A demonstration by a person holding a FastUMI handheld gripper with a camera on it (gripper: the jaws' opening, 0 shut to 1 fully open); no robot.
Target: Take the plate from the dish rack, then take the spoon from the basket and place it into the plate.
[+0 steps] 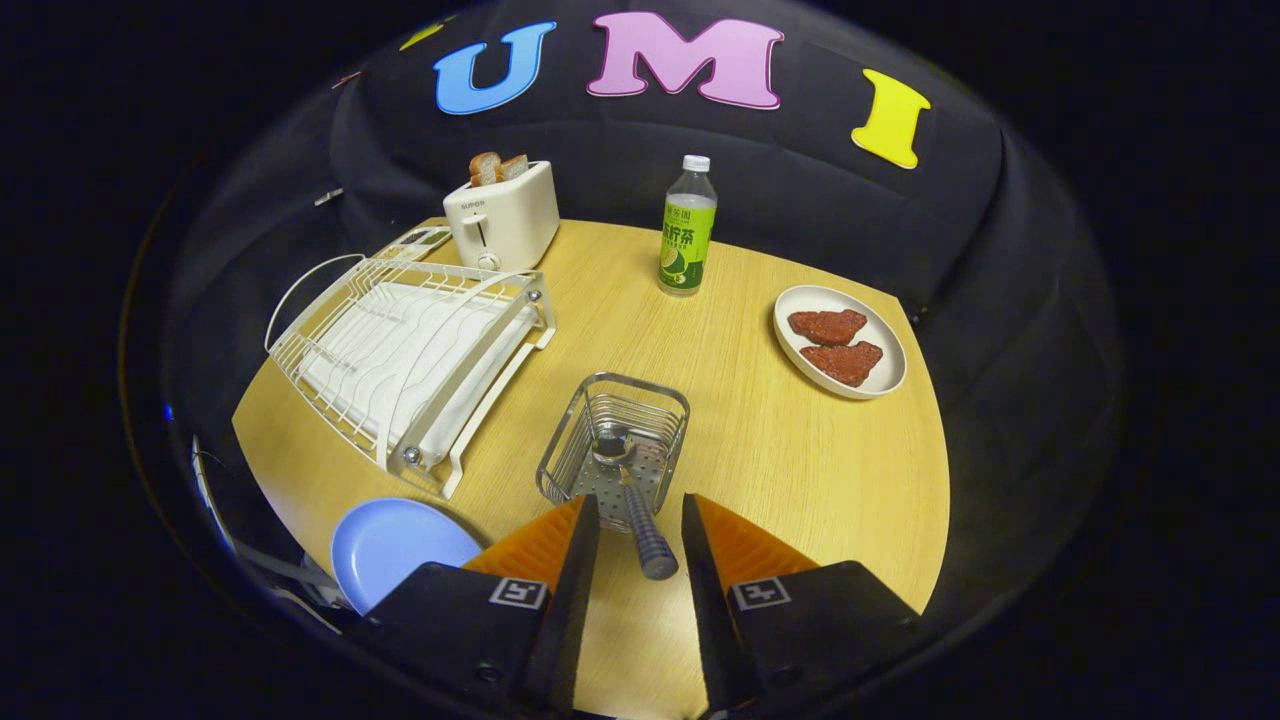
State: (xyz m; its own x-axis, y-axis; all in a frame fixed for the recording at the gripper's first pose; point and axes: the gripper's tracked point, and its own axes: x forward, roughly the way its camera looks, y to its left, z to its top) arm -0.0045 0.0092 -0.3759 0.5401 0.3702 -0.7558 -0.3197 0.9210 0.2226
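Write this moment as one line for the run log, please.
blue plate: on table, beside dish rack | spoon: in wire basket, handle between fingers | gripper: open

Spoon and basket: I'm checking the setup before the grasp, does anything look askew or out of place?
The spoon leans tilted in the wire basket, bowl down, its handle sticking out over the rim between the open fingers of the hand-held gripper. The blue plate lies flat on the table, beside the dish rack. Nothing looks spilled or damaged.
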